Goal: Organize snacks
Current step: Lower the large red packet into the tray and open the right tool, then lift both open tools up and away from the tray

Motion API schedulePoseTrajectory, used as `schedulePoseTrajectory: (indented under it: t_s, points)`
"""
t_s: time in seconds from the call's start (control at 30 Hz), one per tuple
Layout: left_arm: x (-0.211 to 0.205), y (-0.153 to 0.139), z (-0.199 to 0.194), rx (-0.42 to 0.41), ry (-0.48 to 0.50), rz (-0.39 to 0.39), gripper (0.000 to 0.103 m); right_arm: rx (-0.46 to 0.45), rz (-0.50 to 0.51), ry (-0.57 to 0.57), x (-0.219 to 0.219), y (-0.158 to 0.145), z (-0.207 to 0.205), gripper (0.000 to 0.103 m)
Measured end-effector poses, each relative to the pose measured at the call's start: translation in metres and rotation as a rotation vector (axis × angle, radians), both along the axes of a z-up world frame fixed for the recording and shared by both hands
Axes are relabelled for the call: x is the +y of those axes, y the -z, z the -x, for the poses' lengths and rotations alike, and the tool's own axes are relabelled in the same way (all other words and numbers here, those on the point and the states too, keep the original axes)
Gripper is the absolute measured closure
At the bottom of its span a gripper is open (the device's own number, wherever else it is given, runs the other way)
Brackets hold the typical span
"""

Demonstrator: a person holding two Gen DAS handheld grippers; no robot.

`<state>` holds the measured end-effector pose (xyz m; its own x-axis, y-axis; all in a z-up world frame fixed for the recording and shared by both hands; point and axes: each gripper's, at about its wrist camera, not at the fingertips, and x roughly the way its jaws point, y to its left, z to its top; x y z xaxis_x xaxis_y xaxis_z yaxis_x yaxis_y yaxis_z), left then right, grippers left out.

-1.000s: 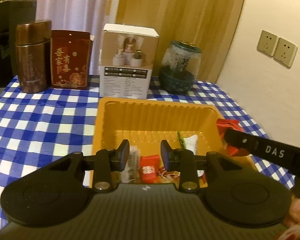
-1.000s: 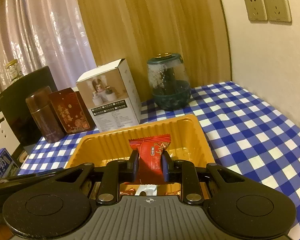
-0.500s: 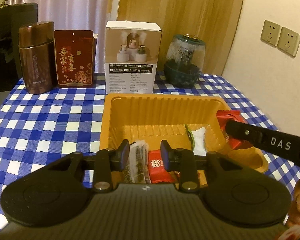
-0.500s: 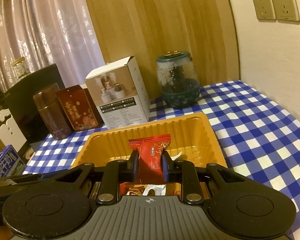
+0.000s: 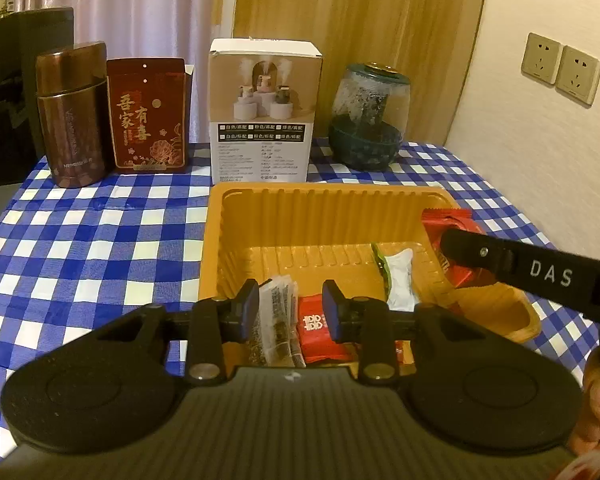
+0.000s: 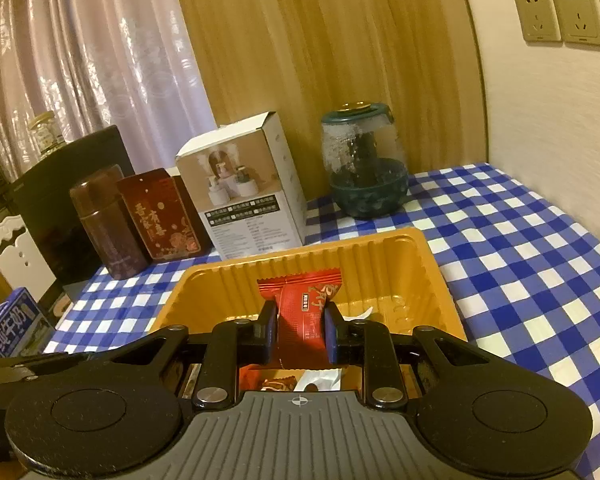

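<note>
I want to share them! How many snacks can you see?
4. A red packet in the right gripper above the yellow tray; inside the tray a clear packet, a small red packet and a white packet. More may hide behind the left gripper.

Cream wall (image 6: 540, 128) at right with 2 beige sockets (image 6: 560, 12), wood-grain panel (image 5: 340, 12) behind the table, sheer pale curtain (image 6: 80, 60) at left, blue-and-white checked tablecloth (image 5: 80, 248), dark cabinet (image 5: 16, 80), warm dim light.

place: home | cues: checked tablecloth (image 5: 100, 240); curtains (image 6: 100, 60); wall sockets (image 5: 560, 68)
</note>
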<state>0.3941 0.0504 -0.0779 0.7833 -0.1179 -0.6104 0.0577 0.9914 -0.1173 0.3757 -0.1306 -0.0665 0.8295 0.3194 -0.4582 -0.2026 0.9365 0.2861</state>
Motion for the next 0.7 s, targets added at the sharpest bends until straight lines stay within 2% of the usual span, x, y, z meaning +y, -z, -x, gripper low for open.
schedulePoseTrajectory:
  t_s: [0.1,0.17,0.2,0.23,0.7]
  points:
    - [0.0,0.001,-0.001,0.004,0.0,0.001,0.072,-0.008,-0.01,-0.014,0.0,0.001,-0.003,0.077]
    - [0.0,0.001,-0.001,0.005,0.002,-0.002,0.072,0.007,-0.037,-0.019,-0.003,0.004,-0.006,0.061]
    - [0.0,0.001,-0.001,0.005,0.002,-0.003,0.072,0.01,-0.05,-0.009,-0.006,0.005,-0.006,0.042]
    - [0.0,0.001,0.0,0.005,0.003,-0.003,0.072,0.008,-0.062,0.003,-0.008,0.005,-0.005,0.036]
    - [-0.004,0.002,0.001,0.007,0.01,-0.013,0.072,0.025,-0.051,0.035,-0.016,0.004,-0.004,0.036]
